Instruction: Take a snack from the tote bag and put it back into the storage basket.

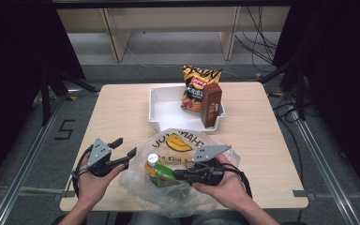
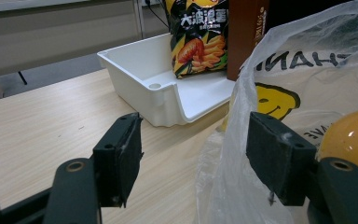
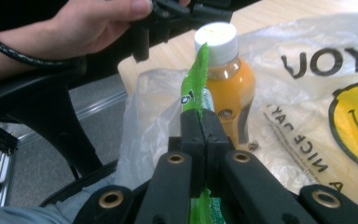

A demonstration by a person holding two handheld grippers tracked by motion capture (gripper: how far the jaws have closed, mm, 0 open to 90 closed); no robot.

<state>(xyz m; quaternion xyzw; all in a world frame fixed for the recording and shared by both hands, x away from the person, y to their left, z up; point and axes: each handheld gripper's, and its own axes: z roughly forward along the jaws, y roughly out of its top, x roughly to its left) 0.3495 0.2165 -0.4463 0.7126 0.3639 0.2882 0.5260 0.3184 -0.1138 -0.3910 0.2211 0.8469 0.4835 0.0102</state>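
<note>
The right gripper (image 3: 200, 135) pinches the green packet (image 3: 195, 84) edge-on, upright beside the orange bottle (image 3: 226, 86); the left gripper (image 2: 191, 154), fingers spread, straddles the plastic bag's (image 2: 307, 60) rim.

green packet (image 3: 195, 88) lower end hidden behind right gripper (image 3: 200, 128); orange bottle (image 2: 352, 135) cut off at edge.

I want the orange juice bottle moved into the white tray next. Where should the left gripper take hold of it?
Probably at the white cap or the neck under it: the orange juice bottle lies on the plastic bag, cap pointing at the left gripper, whose jaws are open. Come in from that side.
</note>
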